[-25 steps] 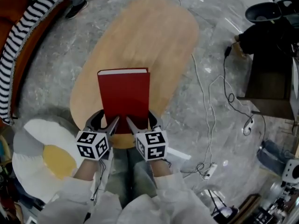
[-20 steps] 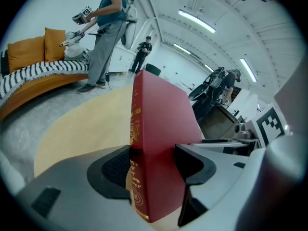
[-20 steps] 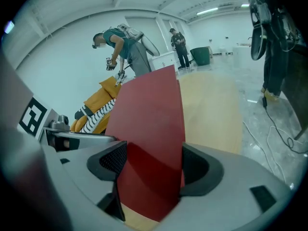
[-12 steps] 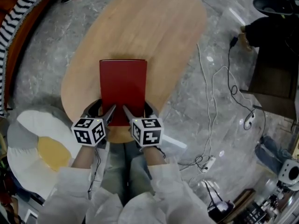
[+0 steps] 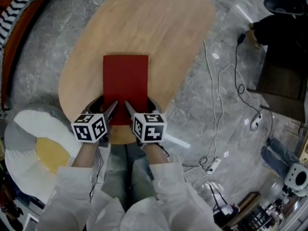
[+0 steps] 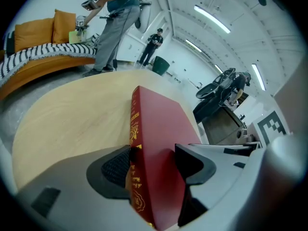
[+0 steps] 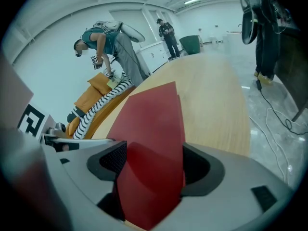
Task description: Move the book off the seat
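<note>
As the two are working side by side at the near edge, the left gripper (image 5: 105, 107) and the right gripper (image 5: 140, 106) are each clamping the near end of the red book (image 5: 125, 81), jaws pressing on its covers; the book is lying flat on the oval wooden table (image 5: 154, 28); an egg-shaped cushion (image 5: 33, 143) is resting on the floor at left; cables (image 5: 219, 114) are trailing across the floor at right.

A staged lounge inside a lab hall: strip lights (image 6: 211, 19) overhead, cables (image 5: 219, 114) trailing over marble floor (image 5: 43, 37) at three o'clock, orange sofa (image 6: 29, 32) at eleven.
</note>
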Tool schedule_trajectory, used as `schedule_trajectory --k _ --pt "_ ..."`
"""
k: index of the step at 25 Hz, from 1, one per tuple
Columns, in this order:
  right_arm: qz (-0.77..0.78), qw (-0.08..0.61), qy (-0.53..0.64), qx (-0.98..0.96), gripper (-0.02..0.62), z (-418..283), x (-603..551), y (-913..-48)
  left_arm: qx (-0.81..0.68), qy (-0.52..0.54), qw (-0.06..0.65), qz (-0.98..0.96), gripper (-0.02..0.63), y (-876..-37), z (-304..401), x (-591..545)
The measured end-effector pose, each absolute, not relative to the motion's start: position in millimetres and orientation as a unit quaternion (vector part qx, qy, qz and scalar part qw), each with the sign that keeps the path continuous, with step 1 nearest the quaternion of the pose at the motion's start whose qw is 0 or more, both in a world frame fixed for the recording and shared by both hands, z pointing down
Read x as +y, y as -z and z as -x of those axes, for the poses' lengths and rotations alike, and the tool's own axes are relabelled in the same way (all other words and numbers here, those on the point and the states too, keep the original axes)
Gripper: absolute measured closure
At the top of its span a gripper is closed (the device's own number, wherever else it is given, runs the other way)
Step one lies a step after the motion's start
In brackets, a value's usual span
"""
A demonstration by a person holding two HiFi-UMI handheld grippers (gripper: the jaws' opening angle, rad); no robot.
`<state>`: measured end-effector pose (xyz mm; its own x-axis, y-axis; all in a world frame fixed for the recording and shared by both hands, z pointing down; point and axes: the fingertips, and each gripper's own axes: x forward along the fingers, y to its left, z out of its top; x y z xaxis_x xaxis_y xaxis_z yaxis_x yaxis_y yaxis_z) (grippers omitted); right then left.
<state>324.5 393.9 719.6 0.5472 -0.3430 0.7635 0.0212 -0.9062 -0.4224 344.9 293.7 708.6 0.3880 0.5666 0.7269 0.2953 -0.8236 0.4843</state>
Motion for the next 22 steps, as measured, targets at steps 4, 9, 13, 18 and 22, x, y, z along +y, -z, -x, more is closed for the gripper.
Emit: schedule_trajectory --k 4,9,13,18,22 --pt "0.86 0.193 0.462 0.096 0.249 -324 395 -719 0.264 -0.476 0.128 -0.829 0.318 -707 -345 295" --pt "0.863 0.181 0.462 0.097 0.249 -325 396 -717 0.257 -0.472 0.134 -0.833 0.318 -705 -347 291" --pt "0.873 0.132 0.46 0.094 0.249 -322 404 -707 0.252 -0.464 0.134 -0.838 0.318 -695 -347 284" --pt "0.876 0.122 0.455 0.105 0.249 -320 406 -686 0.256 -0.458 0.134 -0.841 0.318 -675 -346 287" --pt "0.881 0.114 0.444 0.121 0.249 -317 404 -648 0.263 -0.445 0.144 -0.844 0.318 -639 -344 292"
